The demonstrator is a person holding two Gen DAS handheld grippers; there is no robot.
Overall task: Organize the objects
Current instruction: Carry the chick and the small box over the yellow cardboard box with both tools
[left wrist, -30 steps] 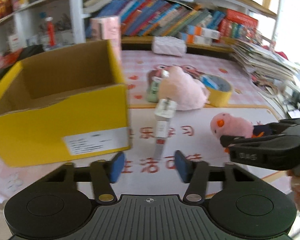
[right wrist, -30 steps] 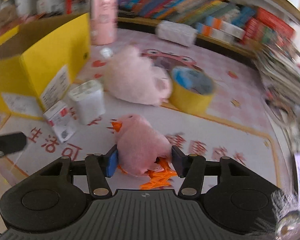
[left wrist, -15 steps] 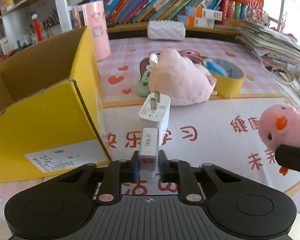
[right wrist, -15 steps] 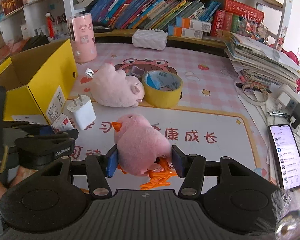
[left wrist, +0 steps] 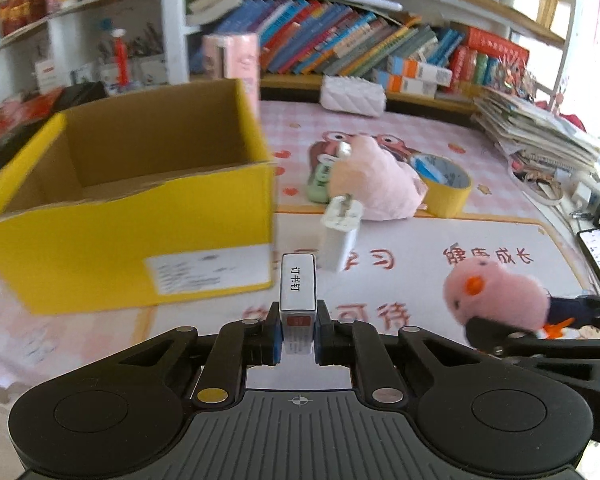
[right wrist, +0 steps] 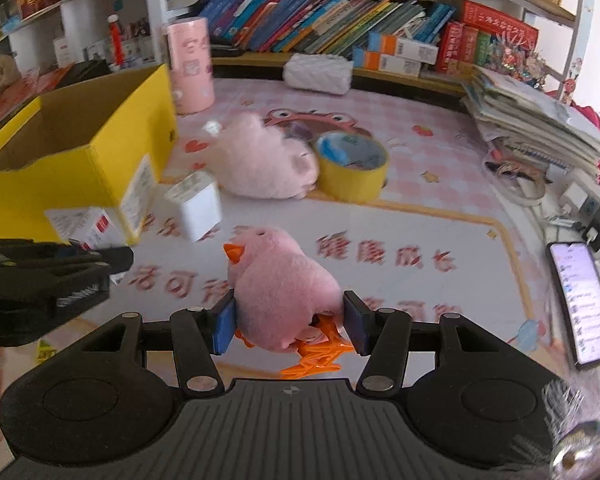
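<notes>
Left wrist, box [left wrist: 297, 294] label blurred, claw [left wrist: 297, 338] clamped

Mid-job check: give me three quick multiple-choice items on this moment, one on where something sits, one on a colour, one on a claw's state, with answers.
1. Where does the white plug-in charger block lie?
A. inside the box
B. on the mat beside the box
C. on the bookshelf

2. What colour is the open cardboard box outside?
A. yellow
B. blue
C. green

3. What is the left claw doing?
A. open, holding nothing
B. shut on the small white staples box
C. shut on the tape roll

Answers: 1 B, it lies on the mat by the box's corner. 2 A, its walls are yellow. 3 B, both pads press the staples box.
</notes>
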